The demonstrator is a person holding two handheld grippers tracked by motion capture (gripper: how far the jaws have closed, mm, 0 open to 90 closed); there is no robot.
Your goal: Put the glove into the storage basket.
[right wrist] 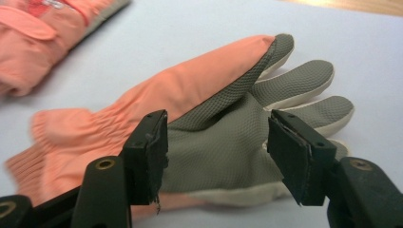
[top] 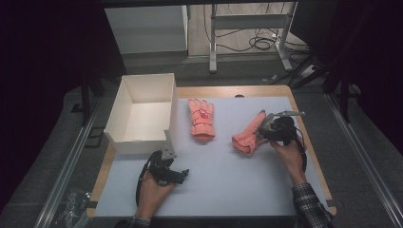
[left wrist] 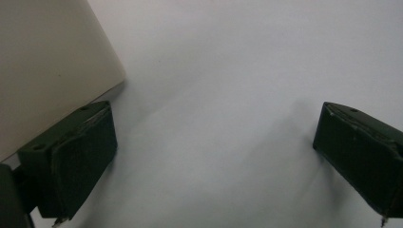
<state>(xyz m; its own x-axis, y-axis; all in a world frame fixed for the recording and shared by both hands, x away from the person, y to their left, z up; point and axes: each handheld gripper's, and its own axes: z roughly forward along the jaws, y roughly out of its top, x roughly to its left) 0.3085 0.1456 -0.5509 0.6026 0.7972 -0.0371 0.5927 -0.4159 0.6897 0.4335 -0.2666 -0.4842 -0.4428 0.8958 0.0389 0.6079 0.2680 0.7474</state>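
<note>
My right gripper (right wrist: 216,154) stands at the palm of the near glove (right wrist: 190,123), jaws partly open, one to each side of the grey palm fabric. The pads do not press the fabric; nothing is held. In the high view this gripper (top: 266,130) sits at the finger end of the same glove (top: 248,134), on the right half of the white mat (top: 228,175).

The glove lies palm up and on edge, its long axis running from the ribbed cuff, lower left in the high view, to the fingertips, upper right. My right gripper approaches from the fingertip side, so the jaws bracket the glove across its width.

The second glove (top: 201,118) lies flat, back up, near the white box (top: 142,111), well apart from the first.

My left gripper (top: 172,172) rests low on the mat just beside the near corner of the box, jaws wide open and empty (left wrist: 214,156).

Judgement: the right hand is nearer; closing across the palm should secure the glove.
</note>
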